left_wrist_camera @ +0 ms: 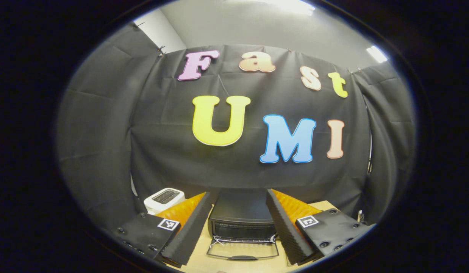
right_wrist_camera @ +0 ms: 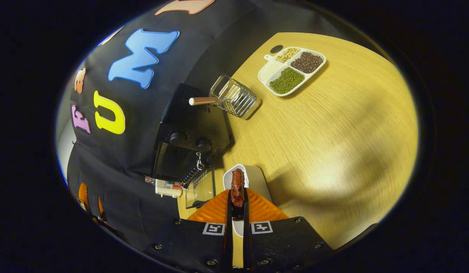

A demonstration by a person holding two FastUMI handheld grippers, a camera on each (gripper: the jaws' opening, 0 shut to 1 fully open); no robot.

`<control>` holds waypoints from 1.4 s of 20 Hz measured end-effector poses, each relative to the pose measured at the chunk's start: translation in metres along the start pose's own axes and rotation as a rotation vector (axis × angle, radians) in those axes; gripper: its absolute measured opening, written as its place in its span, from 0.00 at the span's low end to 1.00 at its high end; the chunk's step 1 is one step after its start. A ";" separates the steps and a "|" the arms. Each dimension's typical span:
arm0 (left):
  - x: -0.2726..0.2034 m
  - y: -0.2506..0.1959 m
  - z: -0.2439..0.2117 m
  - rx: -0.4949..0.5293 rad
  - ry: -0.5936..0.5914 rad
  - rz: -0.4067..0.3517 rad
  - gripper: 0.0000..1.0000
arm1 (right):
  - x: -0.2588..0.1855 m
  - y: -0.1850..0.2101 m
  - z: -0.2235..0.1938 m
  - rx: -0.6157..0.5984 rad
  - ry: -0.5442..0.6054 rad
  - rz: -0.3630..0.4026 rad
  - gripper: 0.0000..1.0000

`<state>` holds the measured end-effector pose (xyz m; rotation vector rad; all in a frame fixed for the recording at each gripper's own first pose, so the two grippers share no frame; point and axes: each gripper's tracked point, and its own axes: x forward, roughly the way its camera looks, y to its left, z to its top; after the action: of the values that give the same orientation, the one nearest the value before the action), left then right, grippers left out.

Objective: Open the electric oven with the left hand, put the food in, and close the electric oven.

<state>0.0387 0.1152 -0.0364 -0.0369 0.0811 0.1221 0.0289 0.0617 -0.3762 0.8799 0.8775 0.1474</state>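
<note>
Right gripper (right_wrist_camera: 237, 201): closed on the food (right_wrist_camera: 237, 186), a dark reddish sausage-like piece pinched between both fingers, above a small white dish (right_wrist_camera: 253, 178) on the wooden table (right_wrist_camera: 333, 144). Just to the left, the electric oven (right_wrist_camera: 189, 140), black, with two knobs on the front and the glass door (right_wrist_camera: 199, 189) already folded down flat. Behind the oven, a wire rack (right_wrist_camera: 236, 99) with a wooden handle; farther off, a divided tray (right_wrist_camera: 291, 70) of beans.

Left gripper (left_wrist_camera: 238, 223): fingers spread wide, holding nothing, facing the oven (left_wrist_camera: 242, 220) with its lowered door (left_wrist_camera: 243, 249). Beside it, a white toaster (left_wrist_camera: 164, 199).

Likely step: carrying the food in. Best kept level, lifted clear of the dish rim, passed over the open door without touching the glass, then released deep on the rack inside.

No brand or label readable on the oven; only square coded markers on the gripper bodies.
</note>
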 end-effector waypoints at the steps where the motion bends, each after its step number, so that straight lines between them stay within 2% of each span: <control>1: 0.000 0.002 0.001 -0.003 -0.002 -0.007 1.00 | -0.004 0.006 0.002 0.001 -0.012 0.012 0.11; 4: 0.002 0.005 -0.003 -0.012 -0.003 -0.026 1.00 | -0.017 0.030 0.007 0.003 -0.041 0.063 0.11; 5: 0.002 0.007 -0.002 -0.014 -0.002 -0.029 0.91 | -0.020 0.040 0.010 0.009 -0.051 0.086 0.11; 6: 0.003 0.009 -0.003 -0.015 -0.005 -0.032 1.00 | -0.024 0.053 0.011 0.011 -0.063 0.116 0.11; 9: 0.001 0.016 -0.002 -0.006 -0.011 -0.037 1.00 | -0.024 0.081 0.014 -0.003 -0.075 0.170 0.11; 14: -0.002 0.035 -0.005 -0.001 0.002 -0.043 1.00 | 0.004 0.124 0.007 -0.014 -0.060 0.229 0.11; 19: 0.000 0.060 -0.012 -0.011 0.027 -0.036 1.00 | 0.041 0.153 0.003 0.027 -0.072 0.244 0.11; 28: -0.005 0.090 -0.016 -0.016 0.049 -0.013 1.00 | 0.126 0.178 -0.002 0.129 -0.131 0.192 0.11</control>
<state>0.0219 0.2034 -0.0544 -0.0561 0.1287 0.1084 0.1505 0.2353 -0.3249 1.0824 0.6848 0.1989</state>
